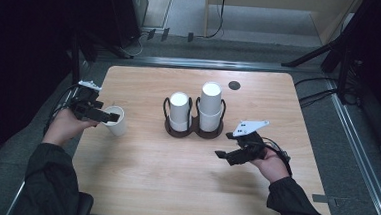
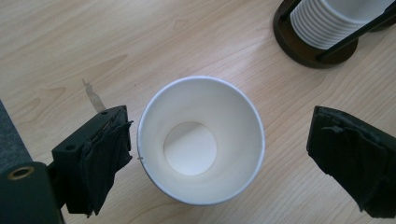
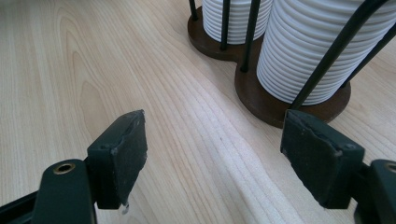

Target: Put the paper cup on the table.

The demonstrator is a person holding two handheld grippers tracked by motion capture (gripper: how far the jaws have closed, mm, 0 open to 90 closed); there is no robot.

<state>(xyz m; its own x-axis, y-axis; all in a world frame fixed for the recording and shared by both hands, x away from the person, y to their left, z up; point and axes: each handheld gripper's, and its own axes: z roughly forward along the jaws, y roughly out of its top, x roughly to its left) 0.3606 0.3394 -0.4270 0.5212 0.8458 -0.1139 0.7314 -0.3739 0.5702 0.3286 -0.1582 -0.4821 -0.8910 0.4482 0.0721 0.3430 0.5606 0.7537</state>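
Bright overhead light on the table [image 1: 173,186] — dark surroundings, soft shadows, sharp close-ups

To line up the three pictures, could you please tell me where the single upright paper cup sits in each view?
High view: paper cup at the table's left edge, by the left gripper.
Left gripper view: centre, seen from above, between that gripper's open jaws.
Right gripper view: not in it.
Shared landmark: the dark cup holder with its stacked cups.

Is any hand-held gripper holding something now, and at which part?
Nothing is held. The left hand-held gripper is open around the cup at its rim, with a gap on the right side. The right hand-held gripper is open over the table.
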